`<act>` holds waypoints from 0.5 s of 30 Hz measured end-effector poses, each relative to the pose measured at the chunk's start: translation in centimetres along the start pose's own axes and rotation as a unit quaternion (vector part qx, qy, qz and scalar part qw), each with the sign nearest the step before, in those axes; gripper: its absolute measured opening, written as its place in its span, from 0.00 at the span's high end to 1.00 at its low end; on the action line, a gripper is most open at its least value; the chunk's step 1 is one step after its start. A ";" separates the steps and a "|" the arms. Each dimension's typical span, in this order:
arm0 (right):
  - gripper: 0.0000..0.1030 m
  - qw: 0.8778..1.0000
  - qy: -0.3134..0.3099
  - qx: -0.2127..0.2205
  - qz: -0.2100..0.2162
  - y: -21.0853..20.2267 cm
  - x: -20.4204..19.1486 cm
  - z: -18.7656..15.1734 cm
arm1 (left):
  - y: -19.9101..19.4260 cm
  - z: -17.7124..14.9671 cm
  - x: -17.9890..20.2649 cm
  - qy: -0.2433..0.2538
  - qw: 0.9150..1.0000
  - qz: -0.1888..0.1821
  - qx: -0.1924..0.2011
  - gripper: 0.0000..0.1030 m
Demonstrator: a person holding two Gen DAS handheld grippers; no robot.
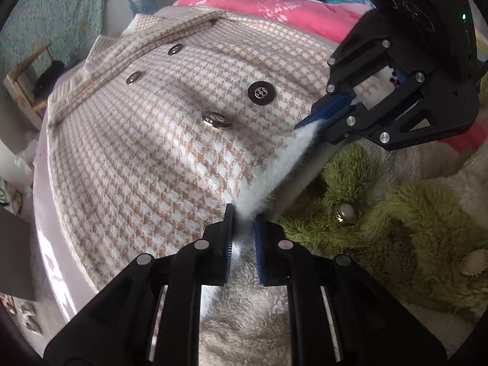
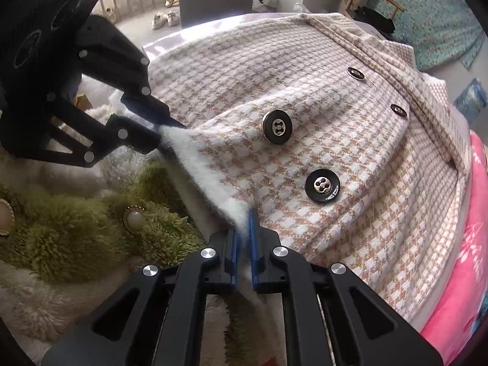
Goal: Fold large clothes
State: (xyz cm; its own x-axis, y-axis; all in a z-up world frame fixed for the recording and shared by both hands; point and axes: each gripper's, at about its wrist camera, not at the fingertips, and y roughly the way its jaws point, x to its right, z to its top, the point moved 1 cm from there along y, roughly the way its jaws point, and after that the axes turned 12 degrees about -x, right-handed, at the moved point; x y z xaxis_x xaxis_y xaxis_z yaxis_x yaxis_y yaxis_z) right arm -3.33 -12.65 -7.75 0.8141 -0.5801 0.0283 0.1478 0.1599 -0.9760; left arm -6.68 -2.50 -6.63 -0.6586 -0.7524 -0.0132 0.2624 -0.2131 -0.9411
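Observation:
A beige-and-white houndstooth coat [image 1: 170,140] [image 2: 320,158] with large metal buttons lies spread on a bed, its fluffy white hem nearest me. In the left wrist view my left gripper [image 1: 243,213] is shut on that white hem. In the same view my right gripper [image 1: 308,125] pinches the hem further along, to the upper right. The right wrist view shows my right gripper [image 2: 243,216] shut on the hem at the bottom centre, and my left gripper [image 2: 170,128] clamped on it at the upper left. The hem stretches between both grips.
A green shaggy garment [image 1: 396,222] [image 2: 70,225] with pearl buttons lies on cream fleece [image 1: 244,329] beside the coat. A pink floral quilt [image 1: 289,9] [image 2: 463,259] borders the far side. A wooden chair [image 1: 27,85], shoes [image 2: 164,18] and a dark box [image 2: 216,0] stand on the floor beyond.

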 end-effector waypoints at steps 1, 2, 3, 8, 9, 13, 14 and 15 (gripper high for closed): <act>0.89 1.000 0.012 -0.001 0.013 -0.2 0.3 -0.2 | -0.3 -0.1 -0.4 -0.013 1.000 -0.018 0.001 0.82; 0.89 0.999 0.027 -0.003 0.032 -0.3 0.7 -0.6 | -0.5 -0.3 -0.8 -0.025 0.999 -0.041 0.000 0.74; 0.87 0.998 0.040 -0.005 0.048 -0.4 0.8 -1.1 | -0.7 -0.6 -1.1 -0.037 0.998 -0.057 0.002 0.72; 0.72 0.985 0.134 0.010 0.109 -1.2 1.9 -2.9 | -2.4 -1.9 -2.3 -0.100 0.992 -0.074 0.022 0.50; 0.64 0.981 0.155 0.017 0.117 -1.4 2.1 -3.2 | -2.8 -2.2 -2.7 -0.114 0.991 -0.066 0.028 0.47; 0.37 0.967 0.224 0.049 0.115 -2.3 2.6 -4.2 | -4.2 -3.3 -4.9 -0.185 0.980 -0.043 0.053 0.35; 0.37 0.963 0.236 0.056 0.117 -2.4 2.6 -4.5 | -4.3 -3.6 -5.5 -0.205 0.977 -0.037 0.055 0.34; 0.35 0.959 0.249 0.061 0.117 -2.6 2.7 -4.9 | -4.3 -3.9 -6.2 -0.223 0.973 -0.033 0.056 0.34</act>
State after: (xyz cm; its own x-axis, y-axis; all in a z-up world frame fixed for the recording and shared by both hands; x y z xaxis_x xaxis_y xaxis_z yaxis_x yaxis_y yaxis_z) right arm -4.27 -18.50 -6.24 0.4679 -0.8221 -0.3242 0.0842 0.4067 -0.9097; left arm -6.45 5.50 -3.80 -0.3121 -0.9250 0.2168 0.3213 -0.3175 -0.8921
